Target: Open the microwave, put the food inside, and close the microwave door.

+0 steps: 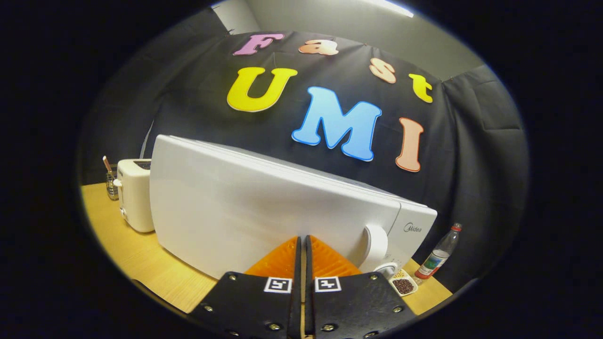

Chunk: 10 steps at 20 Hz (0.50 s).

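Microwave [264,207]: white unit on the wooden table [141,254], standing just ahead of the fingertips, its broad front face turned toward the camera.
Door: appears closed, flush with the body; no gap or interior is visible.
Handle [375,247]: white, vertical, at the door's right side, just beyond and to the right of the fingertips.
Food: a small tray [403,283] with dark and pale portions sits on the table by the microwave's lower right corner, outside the oven.
Gripper [302,242]: clenched, the two fingers nearly meeting with only a thin slit between them; nothing is held. The tips point at the lower door panel; contact with it cannot be determined.
Task progress: judged at the start. Opening, loading and closing all remain.
Surroundings: toaster [134,200] to the left of the microwave, a wire holder [111,182] behind it; bottle [438,254] to the right, beyond the tray.
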{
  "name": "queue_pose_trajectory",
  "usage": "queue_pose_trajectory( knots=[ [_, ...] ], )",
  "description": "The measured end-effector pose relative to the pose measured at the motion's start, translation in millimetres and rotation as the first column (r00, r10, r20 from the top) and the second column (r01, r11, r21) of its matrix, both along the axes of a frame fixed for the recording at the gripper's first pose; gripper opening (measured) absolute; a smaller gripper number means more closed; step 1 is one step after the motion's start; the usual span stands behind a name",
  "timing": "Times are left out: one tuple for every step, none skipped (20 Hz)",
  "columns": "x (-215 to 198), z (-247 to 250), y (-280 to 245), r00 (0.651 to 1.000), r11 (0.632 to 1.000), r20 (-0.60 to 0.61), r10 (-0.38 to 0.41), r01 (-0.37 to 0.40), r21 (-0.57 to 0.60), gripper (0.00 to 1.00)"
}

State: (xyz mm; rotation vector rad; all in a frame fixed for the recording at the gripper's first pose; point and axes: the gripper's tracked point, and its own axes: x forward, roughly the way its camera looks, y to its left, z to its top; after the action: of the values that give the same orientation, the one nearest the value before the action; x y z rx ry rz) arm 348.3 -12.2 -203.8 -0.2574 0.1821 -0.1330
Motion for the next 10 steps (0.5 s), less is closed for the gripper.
queue_pose_trajectory(
  knots=[
    [15,-12,-3,1.0,1.0,0.002,-0.008,0.008,-0.014,0.08],
    [14,-11,-3,1.0,1.0,0.014,-0.005,0.005,-0.028,0.09],
    [16,-12,-3,1.0,0.999,0.014,-0.004,0.004,-0.042,0.09],
    [16,-12,-3,1.0,0.999,0.017,0.001,0.0,-0.051,0.09],
    [16,-14,-4,1.0,0.998,0.011,0.006,-0.006,-0.055,0.09],
    [16,-14,-3,1.0,0.998,0.008,0.01,-0.009,-0.056,0.09],
    [15,-15,-4,1.0,0.998,0.001,0.015,-0.015,-0.065,0.09],
    [15,-15,-3,1.0,0.997,-0.011,0.018,-0.019,-0.072,0.09],
    [11,-25,-6,0.998,0.999,-0.069,0.009,-0.012,-0.047,0.09],
    [2,-42,-1,0.99,0.999,-0.139,0.033,-0.029,0.028,0.09]
  ],
)
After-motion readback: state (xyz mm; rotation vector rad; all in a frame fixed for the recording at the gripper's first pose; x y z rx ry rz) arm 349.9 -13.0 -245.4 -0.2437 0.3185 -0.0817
